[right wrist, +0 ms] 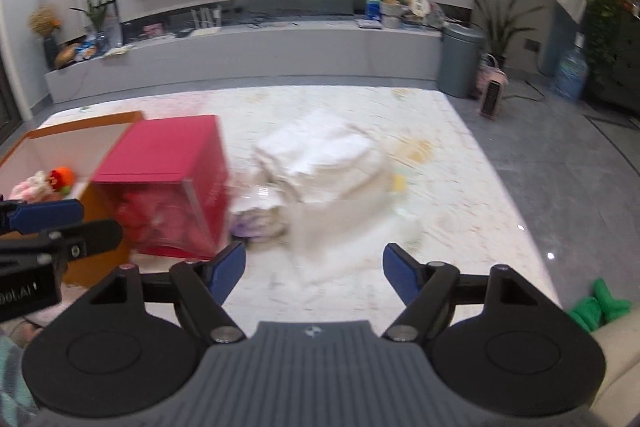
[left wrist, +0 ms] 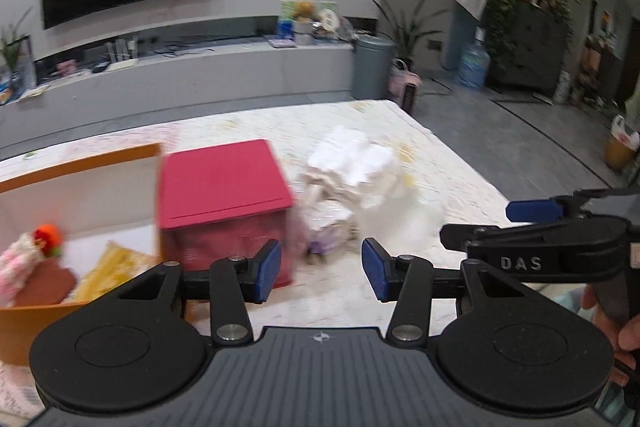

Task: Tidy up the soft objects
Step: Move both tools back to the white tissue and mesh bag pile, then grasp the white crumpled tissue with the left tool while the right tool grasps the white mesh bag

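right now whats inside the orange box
A pink knitted toy with a red-orange top, a brown piece and something yellow lie in the orange box. Its near wall hides the bottom.

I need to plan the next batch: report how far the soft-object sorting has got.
Done: a pink plush and yellow item lie in the orange box. In hand: nothing; left gripper and right gripper are open. Left: the white cloth pile beside the red box.

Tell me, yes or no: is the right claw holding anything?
No. The right claw stands open and empty, short of the white cloth pile on the table.
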`<state>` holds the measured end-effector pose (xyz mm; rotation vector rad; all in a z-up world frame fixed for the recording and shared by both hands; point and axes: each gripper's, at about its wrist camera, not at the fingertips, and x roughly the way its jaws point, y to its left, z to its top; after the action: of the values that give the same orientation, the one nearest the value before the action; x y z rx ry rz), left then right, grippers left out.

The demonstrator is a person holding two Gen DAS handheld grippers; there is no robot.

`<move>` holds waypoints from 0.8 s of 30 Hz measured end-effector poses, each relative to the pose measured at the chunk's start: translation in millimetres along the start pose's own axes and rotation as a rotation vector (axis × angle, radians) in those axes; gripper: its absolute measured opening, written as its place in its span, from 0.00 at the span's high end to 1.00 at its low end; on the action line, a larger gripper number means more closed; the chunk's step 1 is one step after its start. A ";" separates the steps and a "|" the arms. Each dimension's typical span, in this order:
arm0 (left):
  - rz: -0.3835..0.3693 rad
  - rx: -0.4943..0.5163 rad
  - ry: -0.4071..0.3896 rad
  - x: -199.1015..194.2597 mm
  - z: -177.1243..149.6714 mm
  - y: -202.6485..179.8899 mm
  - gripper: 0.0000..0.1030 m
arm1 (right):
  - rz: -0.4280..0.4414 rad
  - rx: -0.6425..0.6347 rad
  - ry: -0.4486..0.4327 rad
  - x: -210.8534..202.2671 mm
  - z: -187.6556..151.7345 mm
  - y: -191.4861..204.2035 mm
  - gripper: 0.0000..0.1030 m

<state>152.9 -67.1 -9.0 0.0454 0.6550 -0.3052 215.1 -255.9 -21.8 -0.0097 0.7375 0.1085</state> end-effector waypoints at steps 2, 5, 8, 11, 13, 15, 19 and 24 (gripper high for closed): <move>-0.014 0.013 0.010 9.8 2.5 -7.4 0.46 | -0.025 0.005 0.011 6.2 1.5 -12.0 0.25; -0.020 0.020 0.015 23.9 4.6 -16.8 0.46 | -0.054 0.013 0.020 17.6 4.1 -27.3 0.25; -0.001 -0.012 0.021 36.8 2.9 -28.0 0.46 | -0.061 0.025 0.029 29.9 6.5 -41.3 0.25; 0.021 -0.039 0.028 49.4 2.8 -32.8 0.46 | -0.062 0.031 0.050 45.9 10.7 -50.3 0.25; 0.026 -0.056 0.032 56.4 2.3 -34.3 0.46 | -0.041 0.053 0.079 60.0 13.4 -56.7 0.25; 0.030 -0.068 0.041 63.5 1.8 -36.1 0.46 | -0.024 0.074 0.103 74.1 16.1 -61.7 0.25; 0.055 -0.042 0.050 76.4 -1.4 -40.4 0.46 | -0.011 0.102 0.153 104.7 21.1 -66.3 0.25; 0.079 0.001 0.059 90.6 -4.4 -43.3 0.46 | 0.007 0.168 0.203 132.8 16.0 -75.0 0.23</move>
<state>205.5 -131.9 -65.0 0.0810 0.7093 -0.2284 331.1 -317.1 -101.3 0.1441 0.9479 0.0520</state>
